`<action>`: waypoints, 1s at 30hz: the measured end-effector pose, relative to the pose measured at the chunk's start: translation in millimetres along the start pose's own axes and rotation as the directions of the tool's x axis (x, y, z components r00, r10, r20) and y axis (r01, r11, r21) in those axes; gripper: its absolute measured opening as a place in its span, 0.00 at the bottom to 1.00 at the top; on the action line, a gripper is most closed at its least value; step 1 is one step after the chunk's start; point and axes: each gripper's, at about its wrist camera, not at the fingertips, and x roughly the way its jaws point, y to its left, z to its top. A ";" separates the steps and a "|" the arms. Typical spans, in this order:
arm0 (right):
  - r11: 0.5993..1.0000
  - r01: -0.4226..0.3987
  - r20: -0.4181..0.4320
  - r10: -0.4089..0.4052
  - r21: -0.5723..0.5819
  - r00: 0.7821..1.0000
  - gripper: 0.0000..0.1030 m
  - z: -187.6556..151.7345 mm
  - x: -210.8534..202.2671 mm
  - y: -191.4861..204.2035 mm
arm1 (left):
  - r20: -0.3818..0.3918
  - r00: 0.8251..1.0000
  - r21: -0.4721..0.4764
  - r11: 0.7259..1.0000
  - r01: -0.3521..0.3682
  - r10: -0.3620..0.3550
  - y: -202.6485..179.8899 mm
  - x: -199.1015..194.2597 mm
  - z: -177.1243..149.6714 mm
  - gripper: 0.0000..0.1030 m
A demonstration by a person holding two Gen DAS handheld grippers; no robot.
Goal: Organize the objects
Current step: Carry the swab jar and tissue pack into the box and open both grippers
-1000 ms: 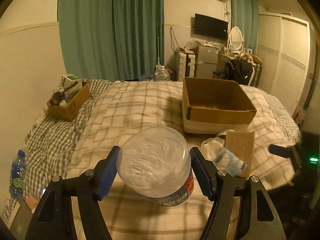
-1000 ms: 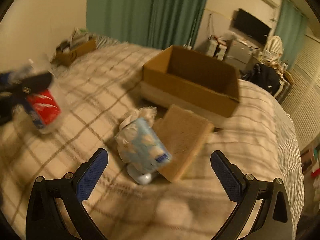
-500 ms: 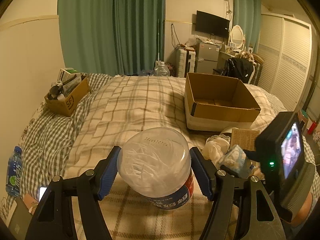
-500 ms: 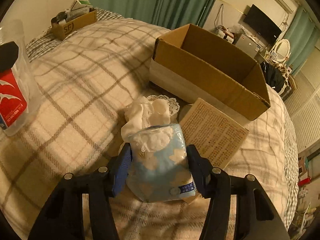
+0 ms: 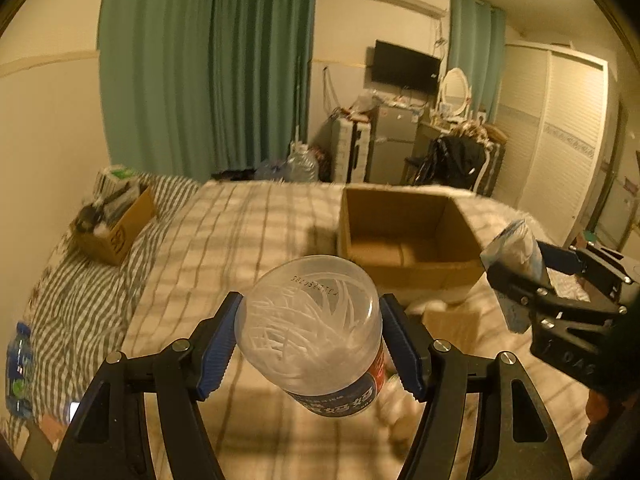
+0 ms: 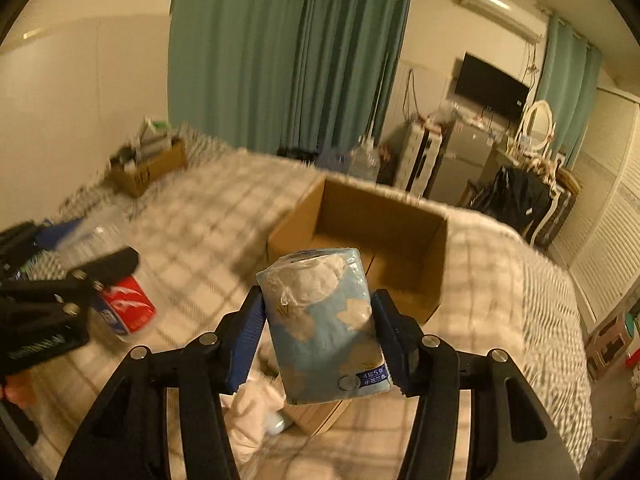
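my left gripper (image 5: 310, 344) is clamping a clear plastic jar (image 5: 316, 336) with a red label, holding it above the plaid bed (image 5: 240, 240). my right gripper (image 6: 320, 336) is squeezing a blue tissue pack (image 6: 324, 320). open cardboard box (image 6: 372, 240) is sitting ahead of both grippers, just beyond the tissue pack. white cloth (image 6: 248, 412) is lying below the right gripper.

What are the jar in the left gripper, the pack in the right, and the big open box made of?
Jar: clear, glossy plastic, likely; white sticks show through the wall, printed red-and-blue label.
Tissue pack: thin, soft plastic film, pale blue print; it wrinkles and shines, white tissue visible at the top.
Open box: brown corrugated cardboard, matte, with folded flaps on its floor.
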 end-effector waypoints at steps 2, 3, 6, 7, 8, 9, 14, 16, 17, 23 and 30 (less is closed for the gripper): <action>1.000 0.007 0.036 -0.008 0.012 0.999 0.52 17.0 -8.0 -9.6 | 0.024 1.000 -0.003 1.000 0.018 -0.018 -4.8 1.3 19.2 0.68; 1.000 0.016 0.055 -0.017 0.013 0.998 0.52 25.5 -11.9 -14.2 | 0.038 0.999 -0.001 1.000 0.025 -0.025 -7.5 2.0 29.1 0.68; 0.999 0.008 0.112 -0.014 0.053 0.994 0.52 56.9 -22.3 -33.4 | 0.085 0.996 0.012 1.000 0.023 -0.024 -16.8 5.5 61.5 0.68; 0.997 -0.012 0.124 0.001 0.080 0.992 0.52 67.0 -23.4 -41.6 | 0.101 0.995 0.010 1.000 0.027 -0.028 -20.0 8.2 75.7 0.68; 0.995 -0.022 0.133 0.008 0.098 0.991 0.52 73.3 -24.3 -47.4 | 0.107 0.994 0.009 0.999 0.034 -0.034 -21.3 10.0 83.6 0.68; 0.993 -0.032 0.143 0.015 0.117 0.990 0.52 83.2 -24.7 -54.4 | 0.119 0.992 0.003 0.999 0.044 -0.044 -23.9 14.0 96.6 0.68; 0.987 -0.023 0.177 -0.006 0.159 0.984 0.52 123.0 -17.7 -79.9 | 0.144 0.989 0.006 0.999 0.043 -0.044 -36.8 38.7 131.7 0.68; 0.985 -0.023 0.179 -0.007 0.168 0.984 0.52 131.4 -8.2 -85.6 | 0.156 0.987 -0.008 0.999 0.045 -0.043 -42.5 51.9 137.7 0.67; 0.985 -0.021 0.178 -0.010 0.172 0.984 0.52 133.2 -3.9 -87.6 | 0.164 0.985 -0.016 0.999 0.046 -0.043 -45.4 56.1 138.4 0.67; 0.970 0.076 0.182 -0.120 0.231 0.976 0.52 126.4 38.9 -99.2 | 0.165 0.985 -0.006 0.999 0.054 -0.052 -62.0 106.8 130.5 0.67; 0.952 0.038 0.054 -0.056 0.302 0.997 0.52 91.0 121.9 -112.9 | 0.082 0.991 0.105 0.990 0.097 -0.106 -67.6 163.8 88.0 0.67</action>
